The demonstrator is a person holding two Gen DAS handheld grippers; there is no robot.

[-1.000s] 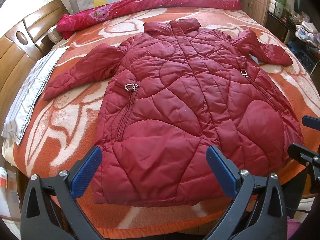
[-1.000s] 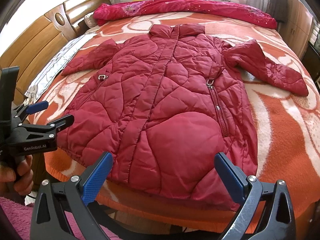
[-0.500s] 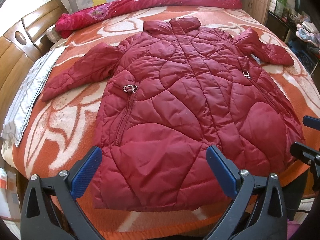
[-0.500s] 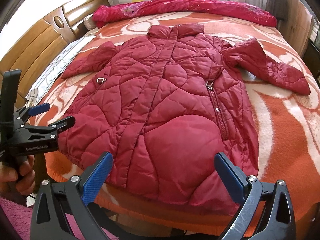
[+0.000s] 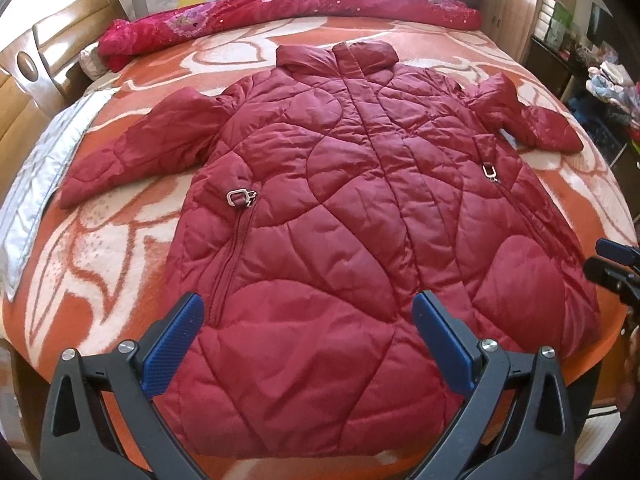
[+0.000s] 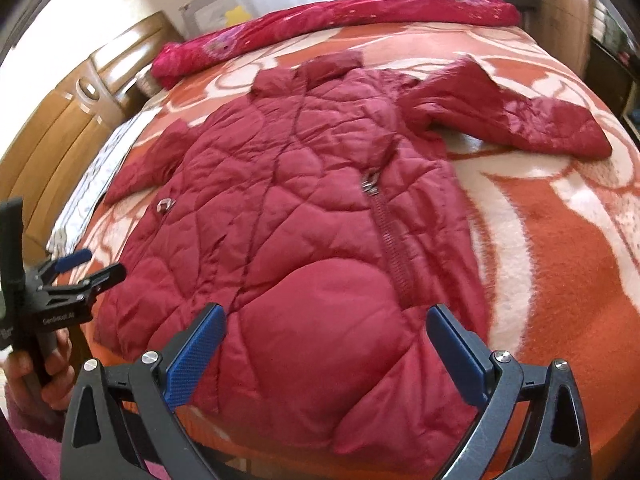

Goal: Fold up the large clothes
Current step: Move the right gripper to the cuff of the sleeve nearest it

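Note:
A dark red quilted coat [image 5: 360, 216] lies spread flat, front up, on the bed, collar at the far end, hem toward me. Its left sleeve [image 5: 144, 152] stretches out flat; its right sleeve [image 6: 508, 116] is bent outward. My left gripper [image 5: 308, 332] hovers open over the hem's left half, holding nothing. My right gripper [image 6: 326, 344] hangs open over the hem's right half near the pocket zipper [image 6: 392, 236]. In the right wrist view the left gripper [image 6: 92, 268] shows at the far left, held by a hand [image 6: 36, 372]. The right gripper [image 5: 612, 264] pokes in at the left view's right edge.
An orange and cream blanket [image 5: 120, 240] covers the bed. A rolled pink quilt [image 5: 288, 12] lies along the far edge. A grey-white cloth [image 5: 36, 184] lies at the left by the wooden headboard [image 5: 36, 64]. Cluttered shelves [image 5: 600, 80] stand at the right.
Both grippers have moved forward over the coat's hem. The right wrist view has swung rightward and tilted. The coat has not moved and both grippers stay open.

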